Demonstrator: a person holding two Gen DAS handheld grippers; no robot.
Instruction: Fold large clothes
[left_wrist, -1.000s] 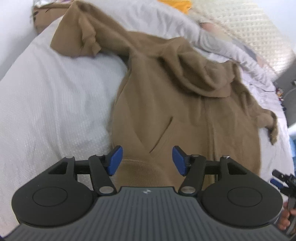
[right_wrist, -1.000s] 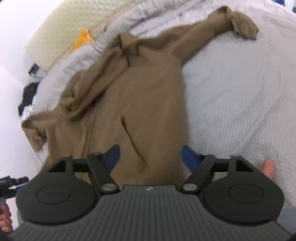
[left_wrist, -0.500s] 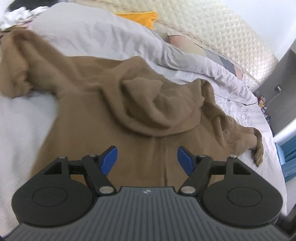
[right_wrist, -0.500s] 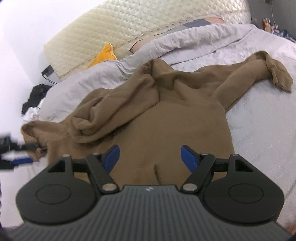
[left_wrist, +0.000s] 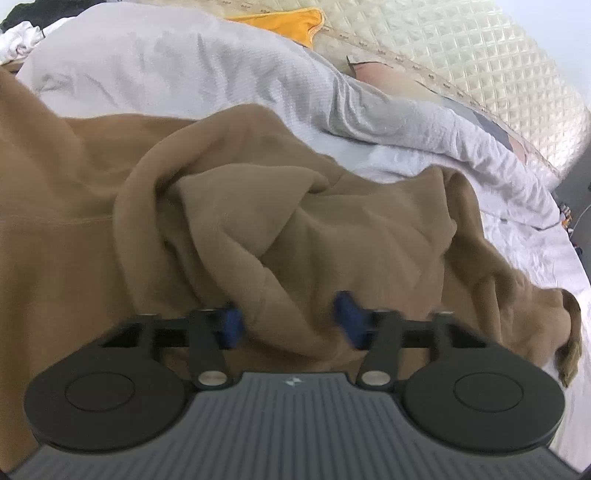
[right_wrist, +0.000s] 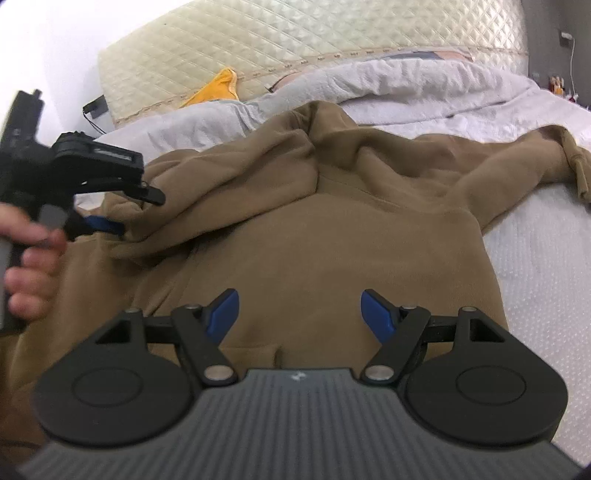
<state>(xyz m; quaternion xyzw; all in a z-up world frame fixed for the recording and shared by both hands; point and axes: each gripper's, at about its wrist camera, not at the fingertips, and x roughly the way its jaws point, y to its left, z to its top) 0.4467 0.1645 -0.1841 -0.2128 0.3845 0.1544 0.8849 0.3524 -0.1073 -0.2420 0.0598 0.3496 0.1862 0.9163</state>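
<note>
Left claw (left_wrist: 288, 319) — astride hoodie (left_wrist: 332, 229) fold

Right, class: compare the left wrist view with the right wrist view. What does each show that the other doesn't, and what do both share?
Only the left wrist view shows the left gripper from behind, its open fingers astride a fold of the hood. Only the right wrist view shows the person's left hand and the open right gripper above the hoodie's front. Both share the brown hoodie, white bedding, yellow cloth and quilted headboard.
</note>
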